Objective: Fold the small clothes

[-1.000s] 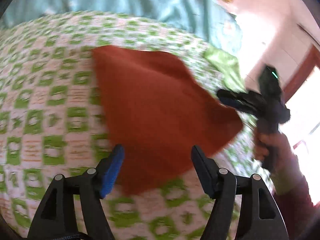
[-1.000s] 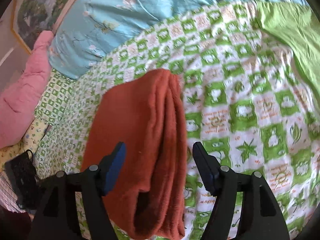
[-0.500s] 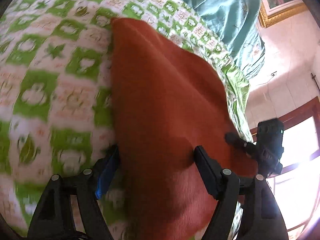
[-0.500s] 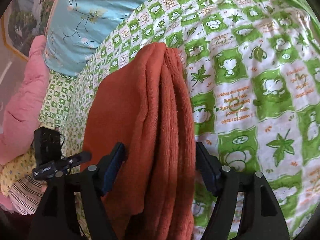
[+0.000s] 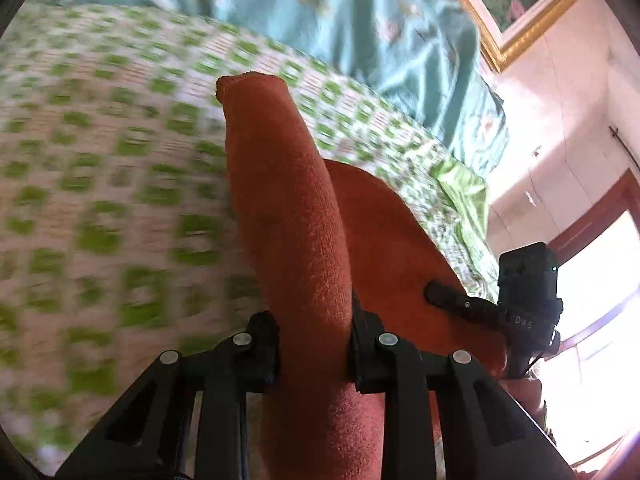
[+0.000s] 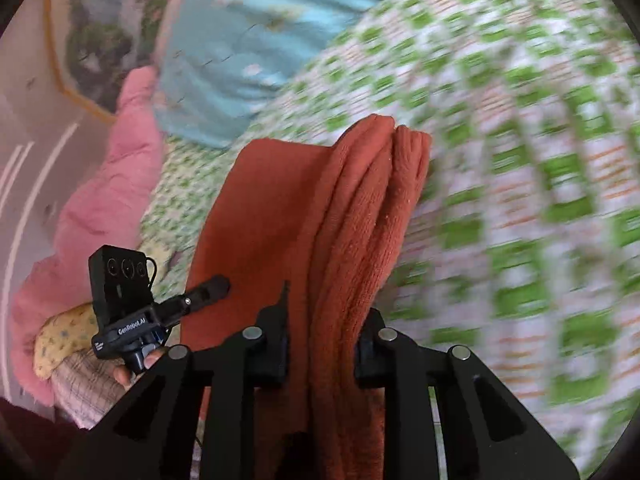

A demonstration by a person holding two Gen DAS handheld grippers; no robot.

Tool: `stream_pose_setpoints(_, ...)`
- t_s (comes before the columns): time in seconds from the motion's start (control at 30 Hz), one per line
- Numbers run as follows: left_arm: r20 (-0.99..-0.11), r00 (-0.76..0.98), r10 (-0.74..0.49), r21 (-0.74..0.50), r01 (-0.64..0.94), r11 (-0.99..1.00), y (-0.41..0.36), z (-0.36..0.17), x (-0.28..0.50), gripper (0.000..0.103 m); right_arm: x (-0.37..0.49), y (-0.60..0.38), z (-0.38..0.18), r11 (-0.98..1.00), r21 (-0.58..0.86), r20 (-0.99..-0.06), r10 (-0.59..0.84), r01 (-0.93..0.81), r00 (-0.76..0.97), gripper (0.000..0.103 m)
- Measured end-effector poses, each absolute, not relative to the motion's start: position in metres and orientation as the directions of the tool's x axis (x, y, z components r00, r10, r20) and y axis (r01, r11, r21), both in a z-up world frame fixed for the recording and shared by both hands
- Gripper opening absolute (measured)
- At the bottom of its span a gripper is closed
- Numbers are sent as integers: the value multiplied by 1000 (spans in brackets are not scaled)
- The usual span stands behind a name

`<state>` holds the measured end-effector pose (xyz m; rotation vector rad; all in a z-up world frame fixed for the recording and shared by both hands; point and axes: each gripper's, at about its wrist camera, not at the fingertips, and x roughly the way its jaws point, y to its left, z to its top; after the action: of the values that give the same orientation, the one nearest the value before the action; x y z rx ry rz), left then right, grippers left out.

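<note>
A folded rust-orange cloth [image 5: 288, 208] lies over the green-and-white checked bedspread [image 5: 100, 168]. My left gripper [image 5: 314, 344] is shut on one thick folded edge of it, which rises between the jaws. My right gripper [image 6: 322, 344] is shut on the opposite layered edge of the cloth [image 6: 352, 216]. The right gripper also shows in the left wrist view [image 5: 448, 300], at the cloth's far side. The left gripper shows in the right wrist view [image 6: 208, 288], against the cloth's flat part.
A blue floral quilt [image 5: 340, 20] lies at the head of the bed. A pink pillow [image 6: 100, 200] sits beside it. A bright green cloth [image 5: 464, 188] lies near the bed's edge. A framed picture [image 5: 520, 8] hangs on the wall; a window [image 5: 600, 280] glares.
Both grippers have gone from open around the cloth's edges to shut on them. The gripped edges have lifted off the bed, and the views are blurred with motion.
</note>
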<state>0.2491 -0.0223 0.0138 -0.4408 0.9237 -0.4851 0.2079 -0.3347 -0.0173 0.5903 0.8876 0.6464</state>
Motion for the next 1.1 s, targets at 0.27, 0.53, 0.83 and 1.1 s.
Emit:
stream_pose_setpoints(0.27, -702, 495, -511, -530, 115, 840, 45, -21, 223, 28, 207, -257, -55, 649, 701, -550, 756, -297, 356, 23)
stream_pose_setpoints(0.53, -683, 497, -536, -584, 70, 809, 87, -34, 258, 57, 200, -266, -62, 736, 632, -637, 672, -243, 378, 45)
stream_pose_setpoints(0.83, -680, 503, -534, -628, -24, 777, 123, -50, 372, 22, 194, -253, -65, 763, 586, -661, 644, -271, 385, 39)
stream_pose_setpoints(1.1, -699, 572, -428, -525, -5, 851, 114, -22, 410, 5, 193, -256, -53, 803, 534, -681, 594, -265, 428, 40)
